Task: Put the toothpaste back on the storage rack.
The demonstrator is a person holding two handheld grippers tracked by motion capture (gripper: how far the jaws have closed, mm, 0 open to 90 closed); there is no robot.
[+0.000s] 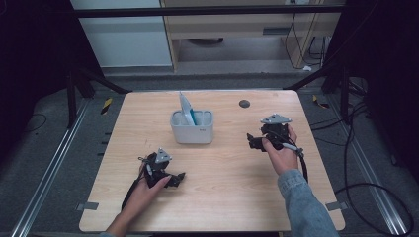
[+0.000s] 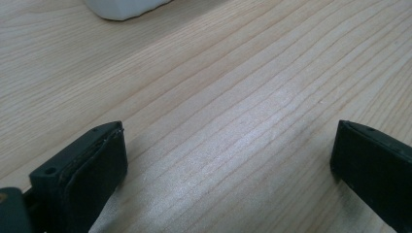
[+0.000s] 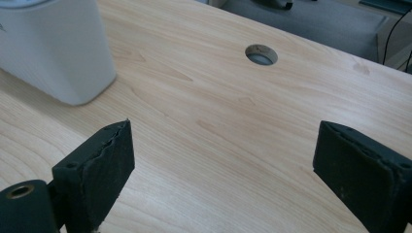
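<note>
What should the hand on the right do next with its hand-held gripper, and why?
Probably rest where it is. The right hand-held gripper is open with nothing between its jaws, the white holder already has the blue-and-white item standing in it, and the table around both hands shows nothing else to pick up.

White holder (image 1: pixel 192 132) upright mid-table, thin pale-blue item (image 1: pixel 186 109) leaning inside
</note>
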